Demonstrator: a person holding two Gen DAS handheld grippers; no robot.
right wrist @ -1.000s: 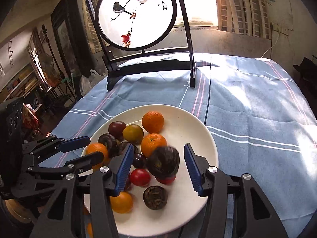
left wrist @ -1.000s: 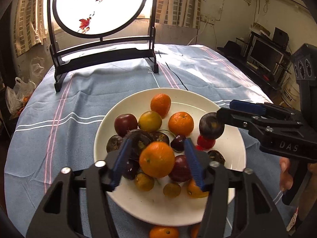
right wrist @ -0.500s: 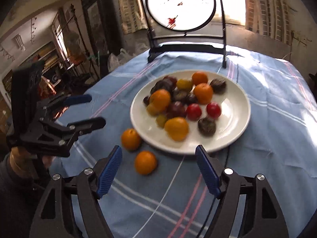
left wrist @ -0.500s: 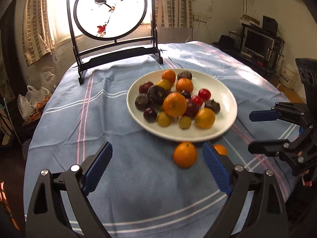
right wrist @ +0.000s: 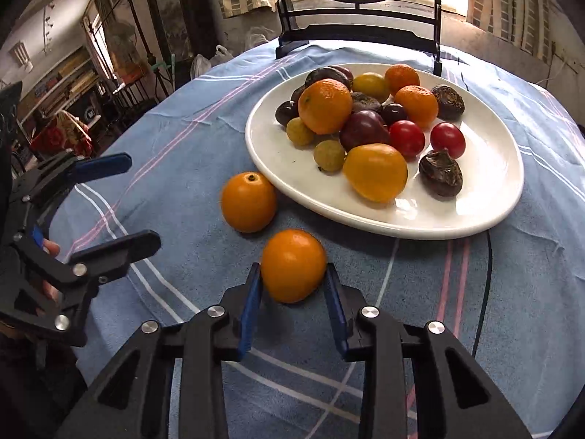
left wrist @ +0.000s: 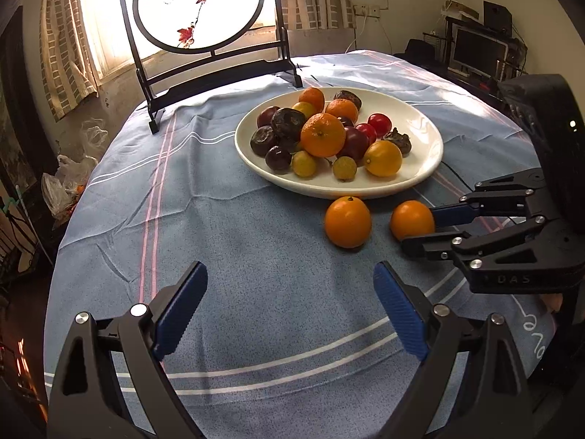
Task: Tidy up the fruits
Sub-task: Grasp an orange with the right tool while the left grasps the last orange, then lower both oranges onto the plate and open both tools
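Here, the right gripper has its jaws just closed against the sides of a round orange resting on the blue-clothed worktop, just in front of a white plate. The left gripper, jaws wide apart and empty, faces a second orange lying ahead, slightly right, beside the plate's near rim. The plate holds oranges, dark plums, yellow fruits and two red tomatoes.
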